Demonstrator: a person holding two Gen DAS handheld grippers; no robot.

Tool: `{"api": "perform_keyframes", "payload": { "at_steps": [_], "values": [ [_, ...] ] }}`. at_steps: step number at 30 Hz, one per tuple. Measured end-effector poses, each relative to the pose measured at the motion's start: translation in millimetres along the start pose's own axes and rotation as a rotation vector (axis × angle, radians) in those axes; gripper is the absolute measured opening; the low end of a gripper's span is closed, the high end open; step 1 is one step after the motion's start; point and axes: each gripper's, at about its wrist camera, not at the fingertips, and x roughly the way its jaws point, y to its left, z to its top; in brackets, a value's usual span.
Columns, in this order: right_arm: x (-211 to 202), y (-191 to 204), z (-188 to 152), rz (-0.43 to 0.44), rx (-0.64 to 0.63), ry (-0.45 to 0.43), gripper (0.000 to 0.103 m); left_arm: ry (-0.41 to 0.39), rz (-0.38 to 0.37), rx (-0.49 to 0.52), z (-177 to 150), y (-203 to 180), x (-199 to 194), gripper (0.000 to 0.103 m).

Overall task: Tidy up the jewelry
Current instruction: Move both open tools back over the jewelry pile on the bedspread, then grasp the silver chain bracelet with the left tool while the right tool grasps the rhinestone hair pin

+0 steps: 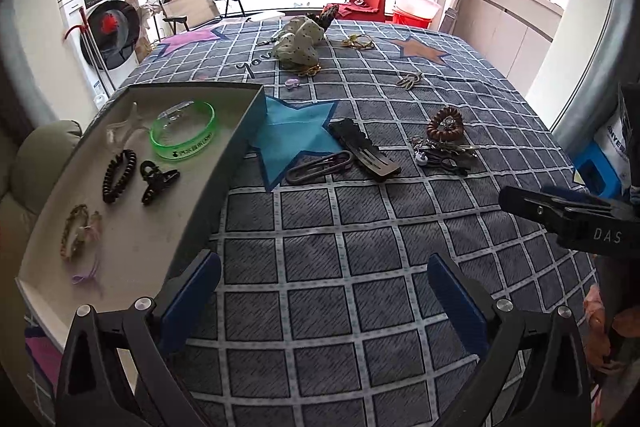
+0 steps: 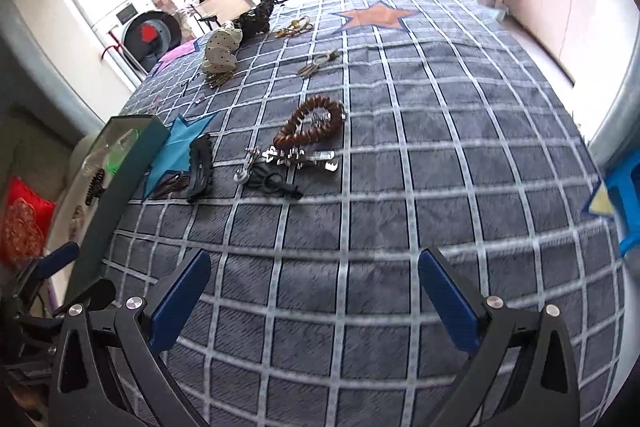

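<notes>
Down near the bottom of its own view, the left gripper [image 1: 324, 291] is spread wide with nothing between its blue pads, hovering over the grey checked bedspread [image 1: 320, 307]; the right gripper [image 2: 314, 291] is likewise splayed and empty above the same cloth. In the left view the right gripper's black body juts in from the right, with the letters "DAS" readable on it. Just left of the left gripper lies the open box [image 1: 224, 155], whose pale floor holds a braided bracelet [image 1: 74, 231] nearest, then a black spiral hair tie [image 1: 118, 175] beside a black claw clip [image 1: 158, 181], and farther back a green wristband [image 1: 184, 135] bearing dark lettering too small to read. Right of the box, on the blue star patch [image 1: 292, 131], rest a brown snap clip [image 1: 320, 167] touching a dark scalloped barrette [image 1: 364, 151]. Farther right sits a brown spiral hair tie [image 2: 310, 125], and just nearer than it a tangle of silver hairpins [image 2: 296, 157] and a black elastic [image 2: 276, 185]. At the far end lies a polka-dot scrunchie [image 1: 298, 43], near stitched writing that begins "you".
</notes>
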Motion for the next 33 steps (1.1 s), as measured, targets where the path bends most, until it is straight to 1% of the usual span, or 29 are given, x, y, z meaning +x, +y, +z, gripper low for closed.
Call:
{"api": "perform_keyframes", "payload": {
  "at_steps": [2, 4, 5, 7, 12, 19, 23, 27, 29, 31, 32, 33],
  "values": [
    [5, 0, 6, -0.008, -0.023, -0.006, 0.098, 0.005, 0.0, -0.003, 1, 0, 4, 0.103],
    [10, -2, 12, -0.018, -0.039, -0.004, 0.089, 0.009, 0.0, -0.006, 2, 0, 7, 0.103],
    [12, -4, 14, -0.021, -0.043, -0.001, 0.086, 0.009, 0.0, -0.006, 3, -1, 8, 0.103],
    [18, -9, 18, -0.031, -0.053, 0.007, 0.076, 0.01, -0.003, -0.002, 5, -2, 11, 0.103],
    [29, -17, 25, -0.046, -0.094, 0.021, 0.064, 0.0, -0.015, 0.017, 12, -9, 18, 0.103],
    [42, 0, 33, -0.067, -0.251, 0.012, 0.061, -0.022, -0.045, 0.063, 28, -25, 27, 0.103],
    [50, 13, 36, -0.071, -0.32, 0.008, 0.061, -0.022, -0.051, 0.075, 34, -29, 32, 0.103],
    [55, 22, 40, -0.058, -0.351, 0.006, 0.059, -0.021, -0.057, 0.076, 40, -29, 37, 0.102],
    [56, 25, 40, -0.049, -0.358, 0.007, 0.052, -0.02, -0.058, 0.078, 42, -29, 39, 0.102],
    [55, 28, 40, -0.042, -0.37, 0.01, 0.034, -0.021, -0.062, 0.082, 45, -30, 41, 0.102],
    [54, 30, 39, -0.042, -0.373, 0.012, 0.031, -0.022, -0.066, 0.085, 46, -31, 42, 0.101],
    [54, 31, 39, -0.042, -0.374, 0.014, 0.024, -0.022, -0.072, 0.09, 48, -32, 43, 0.093]
  ]
}}
